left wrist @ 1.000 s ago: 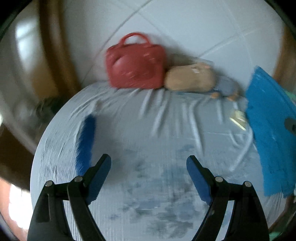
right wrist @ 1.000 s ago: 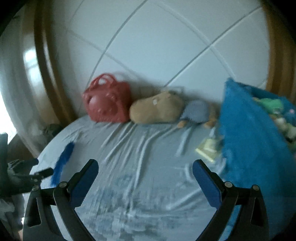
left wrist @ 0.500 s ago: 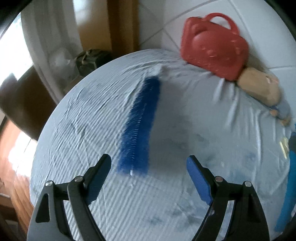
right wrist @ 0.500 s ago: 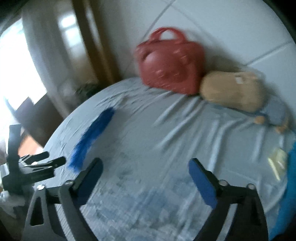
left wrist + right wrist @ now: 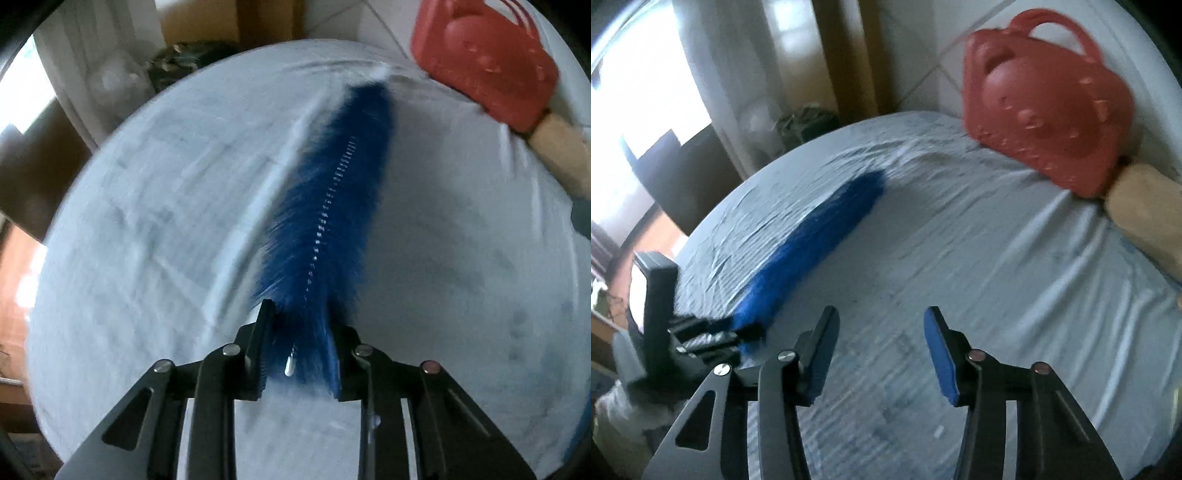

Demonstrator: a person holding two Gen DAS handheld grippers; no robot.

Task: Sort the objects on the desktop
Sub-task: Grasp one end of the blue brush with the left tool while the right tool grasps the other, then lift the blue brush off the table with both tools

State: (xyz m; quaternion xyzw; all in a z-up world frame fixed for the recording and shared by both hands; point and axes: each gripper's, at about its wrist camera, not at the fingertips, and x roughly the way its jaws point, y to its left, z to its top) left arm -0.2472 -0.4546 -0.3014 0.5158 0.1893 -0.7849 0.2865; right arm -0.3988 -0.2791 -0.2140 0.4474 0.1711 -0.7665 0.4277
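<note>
A long blue bristle brush [image 5: 332,206] with a twisted wire core lies on the round table's pale cloth [image 5: 147,221]. My left gripper [image 5: 299,325] is shut on the brush's near end. In the right wrist view the brush [image 5: 812,236] lies at the left, with the left gripper [image 5: 738,332] clamped on its near end. My right gripper [image 5: 881,328] is open and empty, hovering over the cloth to the right of the brush.
A red plastic handbag [image 5: 1049,118] stands at the table's far edge against the tiled wall, also in the left wrist view [image 5: 484,62]. A tan plush toy [image 5: 1145,218] lies beside it. The table edge [image 5: 713,218] drops off at the left.
My left gripper has moved forward onto the brush and closed on its near end. My right gripper has swung left and narrowed somewhat, staying open.
</note>
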